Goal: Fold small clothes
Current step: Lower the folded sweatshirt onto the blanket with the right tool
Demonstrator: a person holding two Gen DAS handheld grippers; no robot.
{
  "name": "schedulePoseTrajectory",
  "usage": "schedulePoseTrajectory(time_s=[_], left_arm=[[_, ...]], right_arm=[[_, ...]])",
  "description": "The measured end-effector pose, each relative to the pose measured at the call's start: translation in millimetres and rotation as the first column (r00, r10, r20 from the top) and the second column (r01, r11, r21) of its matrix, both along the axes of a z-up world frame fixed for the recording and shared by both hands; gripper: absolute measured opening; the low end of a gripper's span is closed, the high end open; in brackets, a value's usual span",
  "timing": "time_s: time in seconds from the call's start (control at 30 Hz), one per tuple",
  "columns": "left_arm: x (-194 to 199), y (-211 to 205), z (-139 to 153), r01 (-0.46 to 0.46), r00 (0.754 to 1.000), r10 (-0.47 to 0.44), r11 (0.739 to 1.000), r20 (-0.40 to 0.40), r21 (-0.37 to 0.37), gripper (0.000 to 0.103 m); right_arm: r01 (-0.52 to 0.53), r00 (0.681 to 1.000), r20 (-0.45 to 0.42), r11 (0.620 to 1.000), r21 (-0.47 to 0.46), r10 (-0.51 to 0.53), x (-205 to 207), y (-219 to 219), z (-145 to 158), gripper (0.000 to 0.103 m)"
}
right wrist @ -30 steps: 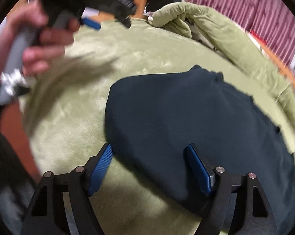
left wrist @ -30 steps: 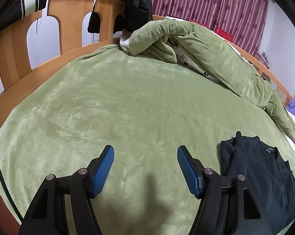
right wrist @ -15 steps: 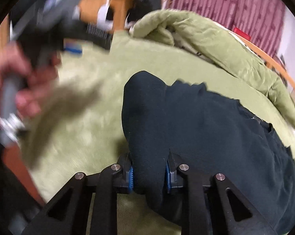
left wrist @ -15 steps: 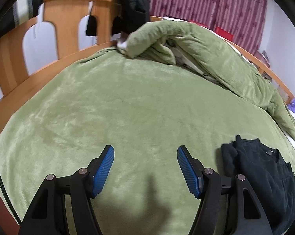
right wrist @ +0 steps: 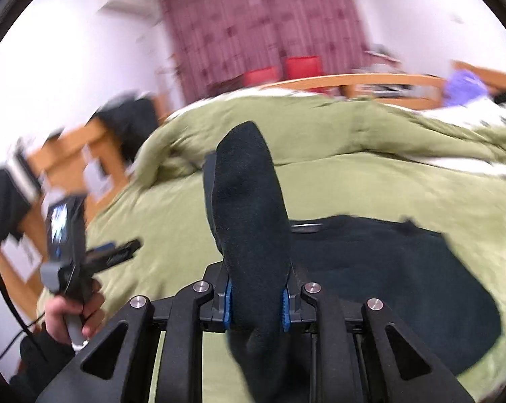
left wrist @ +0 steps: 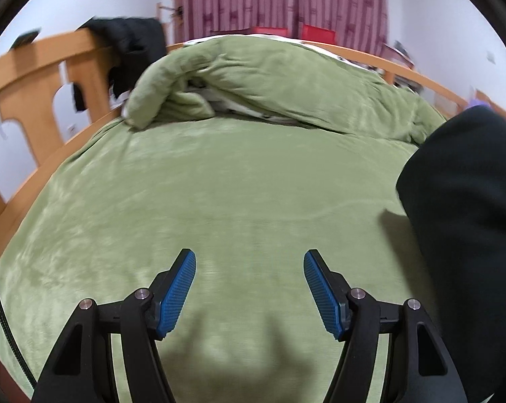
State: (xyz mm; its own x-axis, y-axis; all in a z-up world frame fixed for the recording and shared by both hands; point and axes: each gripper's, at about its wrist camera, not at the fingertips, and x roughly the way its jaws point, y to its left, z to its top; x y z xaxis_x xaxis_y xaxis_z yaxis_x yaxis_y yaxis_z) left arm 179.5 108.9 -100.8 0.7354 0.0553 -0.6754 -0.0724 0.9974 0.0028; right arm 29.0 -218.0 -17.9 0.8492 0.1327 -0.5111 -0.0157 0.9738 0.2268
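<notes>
Bedroom with striped red curtain (left wrist: pixel 279 0) at the back, wooden bed frame (left wrist: pixel 34 67) on the left side, and a bed under a green blanket (left wrist: pixel 219 184) as the working surface. No tabletop here.

Right gripper (right wrist: pixel 257 302) clamped on an edge of the dark garment (right wrist: pixel 387 275), both blue pads pressed against the cloth. Pinched part lifted and standing up as a tall fold in front of the camera; rest of the garment lying flat on the blanket, spread toward the right of that gripper. Long axis running roughly left to right in the right wrist view, though hard to say exactly because of blur.

Left gripper (left wrist: pixel 249 288) with fingers wide apart, holding nothing, hovering over bare blanket. Same dark garment (left wrist: pixel 464 235) seen at its right side, raised and near but not between the fingers. Left gripper (right wrist: pixel 115 252) seen also from the right wrist view, held in the person's hand (right wrist: pixel 75 315), to the left of the cloth and apart from it.

Judgement for the coming move: probably carrying the lifted edge over the flat part, so direction of the fold from the pinched side toward the far right side. Right gripper the nearer one, already on the cloth; left one needing to travel rightward to help.

Count: one dark garment in work, two grippers, one folded-back green duvet (left wrist: pixel 286 80) behind, one other black garment (left wrist: pixel 132 43) hanging on the frame.
</notes>
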Motion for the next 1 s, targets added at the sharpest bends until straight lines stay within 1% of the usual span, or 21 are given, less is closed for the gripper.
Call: schedulePoseTrajectory(time_s=[0.1, 0.17, 0.2, 0.23, 0.27, 0.33, 0.37, 0.4, 0.47, 0.53, 0.6, 0.67, 0.73, 0.8, 0.83, 0.87, 0.93, 0.97, 1.0], left_arm=[[-1.4, -35.0, 1.7, 0.056, 0.998, -0.056, 0.998, -0.001, 0.032, 0.065], [-4.4, -61.6, 4.7, 0.099, 0.995, -0.099, 0.994, 0.004, 0.047, 0.065], [-5.7, -72.6, 6.0, 0.113, 0.993, -0.114, 0.992, 0.006, 0.056, 0.065], [-6.8, -82.5, 6.8, 0.127, 0.992, -0.128, 0.990, 0.007, 0.066, 0.065], [-8.4, -92.6, 7.4, 0.141, 0.990, -0.142, 0.987, 0.008, 0.075, 0.065], [-11.0, -113.2, 8.0, 0.162, 0.986, -0.164, 0.982, 0.007, 0.093, 0.065], [-11.6, -121.0, 8.4, 0.169, 0.985, -0.171, 0.981, 0.004, 0.099, 0.065], [-12.4, -129.2, 8.6, 0.177, 0.984, -0.178, 0.979, -0.001, 0.101, 0.065], [-12.1, -138.5, 8.4, 0.183, 0.983, -0.183, 0.979, -0.010, 0.089, 0.065], [-10.9, -146.2, 8.1, 0.188, 0.982, -0.187, 0.980, -0.024, 0.057, 0.065], [-7.5, -150.2, 7.1, 0.188, 0.982, -0.187, 0.982, -0.037, 0.026, 0.065], [-6.7, -153.8, 5.4, 0.184, 0.982, -0.184, 0.983, -0.048, 0.000, 0.065], [-6.0, -157.0, 3.6, 0.179, 0.982, -0.180, 0.983, -0.061, -0.029, 0.065], [-5.4, -158.4, 3.0, 0.176, 0.981, -0.179, 0.983, -0.069, -0.049, 0.065], [-5.7, -158.6, 2.9, 0.174, 0.982, -0.178, 0.983, -0.070, -0.057, 0.065], [-5.9, -159.4, 3.3, 0.171, 0.982, -0.175, 0.983, -0.069, -0.065, 0.065], [-6.5, -160.9, 4.3, 0.169, 0.983, -0.174, 0.983, -0.067, -0.069, 0.065], [-7.1, -161.5, 4.9, 0.167, 0.983, -0.172, 0.983, -0.064, -0.071, 0.065], [-7.4, -162.0, 5.2, 0.165, 0.983, -0.170, 0.983, -0.062, -0.076, 0.065]], right_arm=[[0.118, 0.993, -0.007, 0.993, -0.013, -0.118, -19.9, -60.6, -12.4, 0.020], [0.218, 0.974, -0.065, 0.976, -0.019, -0.219, -27.1, -108.2, -33.0, 0.020], [0.259, 0.959, -0.116, 0.966, -0.019, -0.260, -28.6, -130.7, -47.9, 0.021], [0.285, 0.946, -0.160, 0.958, -0.011, -0.283, -27.9, -146.8, -60.6, 0.021], [0.309, 0.929, -0.214, 0.951, 0.005, -0.300, -27.6, -162.2, -75.6, 0.025], [0.321, 0.905, -0.311, 0.945, 0.057, -0.289, -27.5, -187.5, -103.9, 0.032], [0.326, 0.904, -0.314, 0.943, 0.070, -0.290, -31.5, -193.6, -107.5, 0.037], [0.335, 0.906, -0.296, 0.940, 0.065, -0.303, -38.2, -198.2, -105.7, 0.039], [0.346, 0.908, -0.262, 0.938, 0.022, -0.328, -46.7, -201.2, -96.5, 0.051], [0.346, 0.914, -0.221, 0.938, -0.008, -0.339, -54.4, -206.9, -83.9, 0.052], [0.334, 0.922, -0.200, 0.942, -0.029, -0.333, -59.3, -206.0, -75.9, 0.052], [0.286, 0.941, -0.174, 0.957, -0.042, -0.288, -54.9, -207.7, -66.2, 0.052], [0.249, 0.955, -0.151, 0.967, -0.062, -0.256, -54.6, -205.8, -58.7, 0.052], [0.189, 0.967, -0.157, 0.979, -0.076, -0.199, -47.1, -198.7, -59.9, 0.052], [0.147, 0.972, -0.175, 0.986, -0.083, -0.159, -36.0, -194.1, -64.3, 0.052], [0.122, 0.972, -0.193, 0.988, -0.090, -0.137, -28.3, -189.1, -69.7, 0.052], [0.098, 0.956, -0.261, 0.986, -0.135, -0.131, -5.4, -181.8, -88.0, 0.052], [0.097, 0.943, -0.300, 0.983, -0.158, -0.141, 4.9, -180.6, -97.5, 0.048], [0.098, 0.927, -0.342, 0.979, -0.181, -0.156, 14.4, -180.3, -107.7, 0.029]])
